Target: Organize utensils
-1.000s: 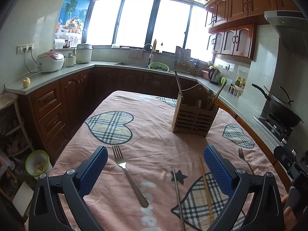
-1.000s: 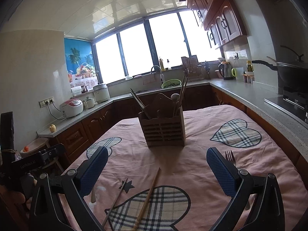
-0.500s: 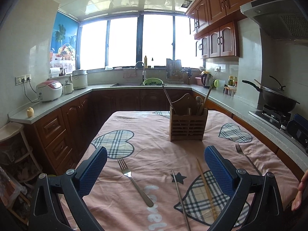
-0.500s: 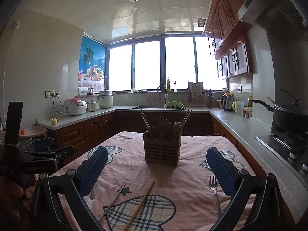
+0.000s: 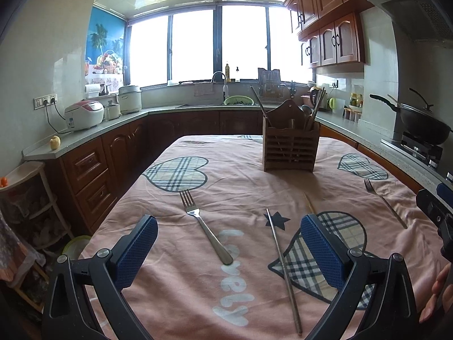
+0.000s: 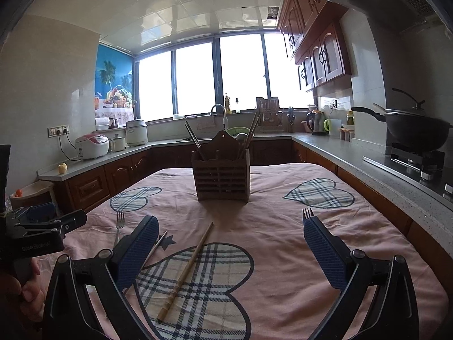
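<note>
A wooden utensil holder (image 5: 290,147) stands on the pink tablecloth, with chopsticks and a spoon in it; it also shows in the right wrist view (image 6: 222,174). A metal fork (image 5: 204,225) and a metal chopstick (image 5: 283,266) lie in front of my open left gripper (image 5: 228,248). A second fork (image 5: 383,201) lies at the right. A wooden chopstick (image 6: 188,269) lies in front of my open right gripper (image 6: 230,250); the second fork's tines (image 6: 307,212) show above its right finger. Both grippers hover empty above the table.
The table (image 5: 254,297) is ringed by kitchen counters: rice cookers (image 5: 84,114) at the left, a sink at the back, a wok on the stove (image 5: 423,126) at the right. The left gripper shows at the left edge of the right wrist view (image 6: 42,228).
Both grippers have tilted and shifted; the table and utensils now look closer and lower in view. Both stay open and empty. No utensil has moved.
</note>
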`<control>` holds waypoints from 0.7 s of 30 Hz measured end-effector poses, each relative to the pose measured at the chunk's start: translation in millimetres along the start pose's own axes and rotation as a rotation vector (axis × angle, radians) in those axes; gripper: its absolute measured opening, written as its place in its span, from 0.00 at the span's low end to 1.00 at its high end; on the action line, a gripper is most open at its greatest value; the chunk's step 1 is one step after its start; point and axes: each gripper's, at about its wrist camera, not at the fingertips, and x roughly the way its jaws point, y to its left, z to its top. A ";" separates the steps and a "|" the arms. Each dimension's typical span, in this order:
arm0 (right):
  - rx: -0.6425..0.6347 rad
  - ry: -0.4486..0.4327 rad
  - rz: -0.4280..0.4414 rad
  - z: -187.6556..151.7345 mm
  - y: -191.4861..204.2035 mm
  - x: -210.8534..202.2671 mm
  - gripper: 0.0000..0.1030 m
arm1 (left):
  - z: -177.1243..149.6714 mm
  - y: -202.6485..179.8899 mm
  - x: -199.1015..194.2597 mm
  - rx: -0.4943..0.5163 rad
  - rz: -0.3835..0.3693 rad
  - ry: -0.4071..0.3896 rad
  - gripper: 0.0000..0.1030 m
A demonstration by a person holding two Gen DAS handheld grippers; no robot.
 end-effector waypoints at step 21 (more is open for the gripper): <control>-0.009 -0.065 0.031 -0.8 9.4 -30.8 1.00 | -15.0 15.8 -29.9 -0.028 0.005 -0.032 0.99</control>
